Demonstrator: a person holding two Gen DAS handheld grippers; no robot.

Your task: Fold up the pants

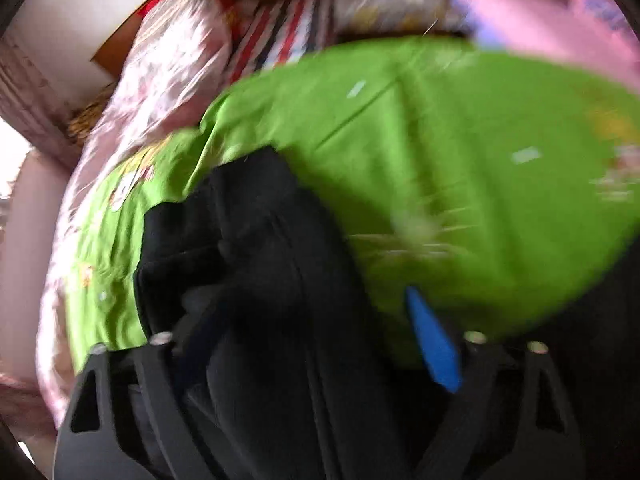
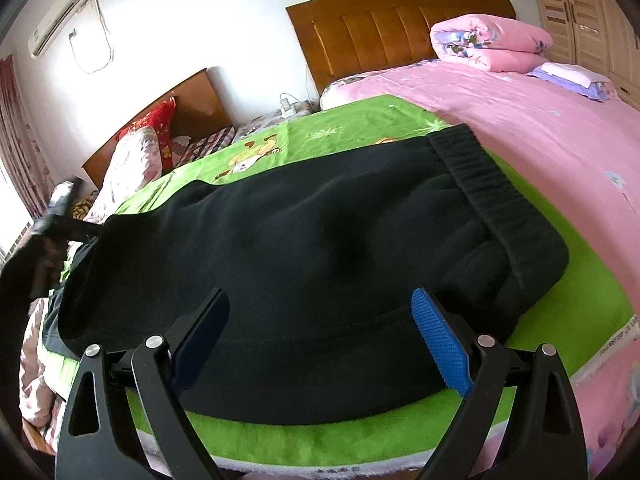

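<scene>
Black pants [image 2: 280, 248] lie across a green blanket [image 2: 344, 128] on the bed, the ribbed waistband [image 2: 476, 172] to the right and the legs running left. My right gripper [image 2: 320, 316] is open just above the near edge of the pants, holding nothing. In the blurred left wrist view the pants [image 1: 256, 264] fill the space between the fingers of my left gripper [image 1: 304, 320]; one blue pad [image 1: 432, 340] shows on the right. The left gripper also shows at the far left of the right wrist view [image 2: 56, 216], at the leg end, which it seems to grip.
A pink sheet [image 2: 540, 128] covers the bed to the right, with a folded pink quilt [image 2: 488, 40] and a pillow [image 2: 568, 74] by the wooden headboard [image 2: 392, 28]. A second bed with floral and red pillows [image 2: 140, 148] stands left. A wardrobe [image 2: 580, 12] is at far right.
</scene>
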